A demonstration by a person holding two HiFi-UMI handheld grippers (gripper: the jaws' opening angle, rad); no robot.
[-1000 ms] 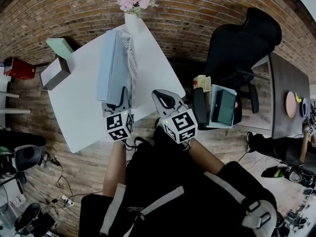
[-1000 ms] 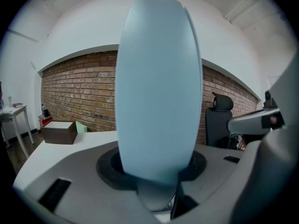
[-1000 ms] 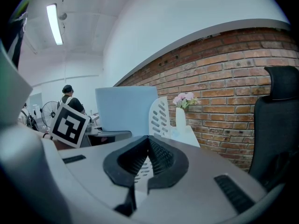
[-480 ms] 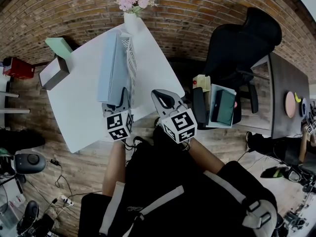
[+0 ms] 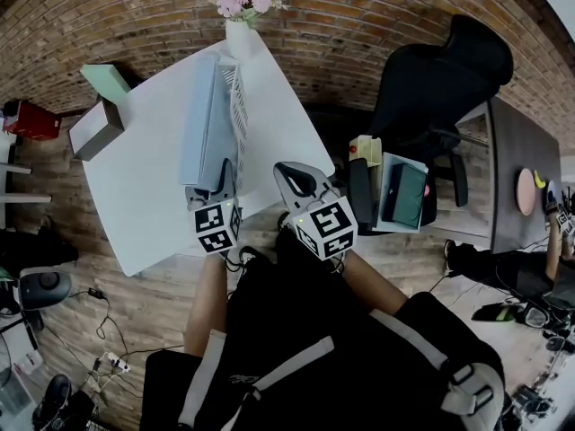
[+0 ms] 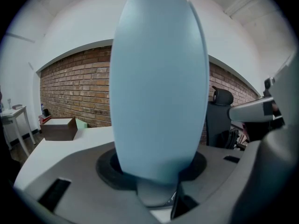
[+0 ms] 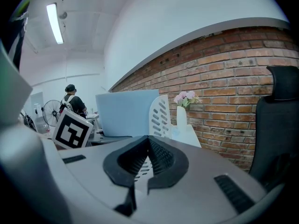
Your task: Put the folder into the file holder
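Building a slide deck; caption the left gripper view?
Left claw grips a pale blue folder end-on, white table and brick wall behind.

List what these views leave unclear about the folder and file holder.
Left gripper view: the folder fills the frame, hiding the file holder.
Right gripper view: the right hand-held gripper covers the file holder's base.
Head view: slots too small to tell whether the folder is in one.

We see a brick wall [image 5: 359,25] behind a white tabletop [image 5: 144,178] on a wood floor [image 5: 135,294]; a black chair [image 5: 440,79] and dark desk [image 5: 517,142] stand right, a strip light [image 7: 54,23] glows overhead.
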